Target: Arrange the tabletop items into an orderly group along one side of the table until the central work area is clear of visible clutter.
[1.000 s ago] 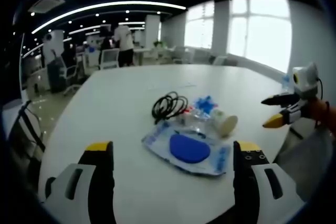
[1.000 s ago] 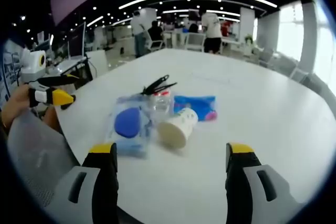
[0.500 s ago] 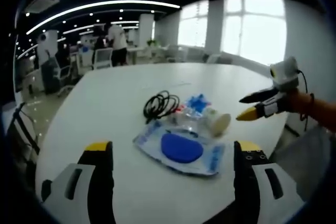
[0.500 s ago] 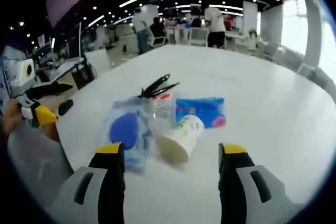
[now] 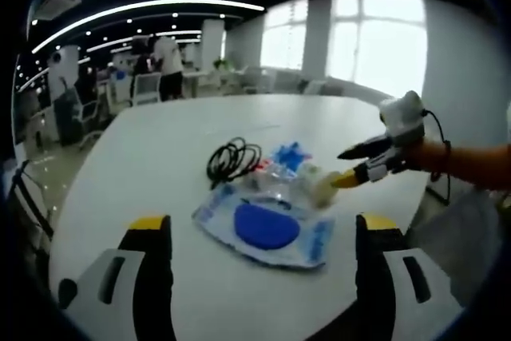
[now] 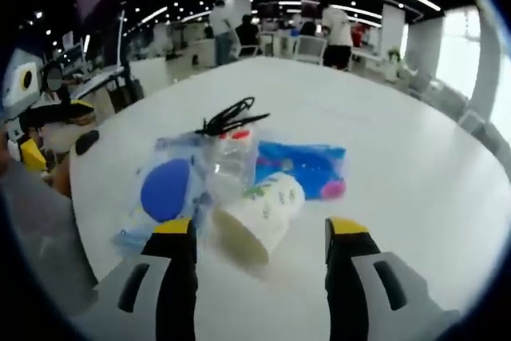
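On the white tabletop (image 6: 415, 173), a paper cup (image 6: 257, 215) lies on its side, touching a clear bag with a blue disc (image 6: 164, 191), near a blue packet (image 6: 307, 167) and black cable (image 5: 231, 160). The right gripper (image 6: 257, 239) hovers with fingers released, flanking the cup. The left gripper (image 5: 262, 233) is also released, nothing held.
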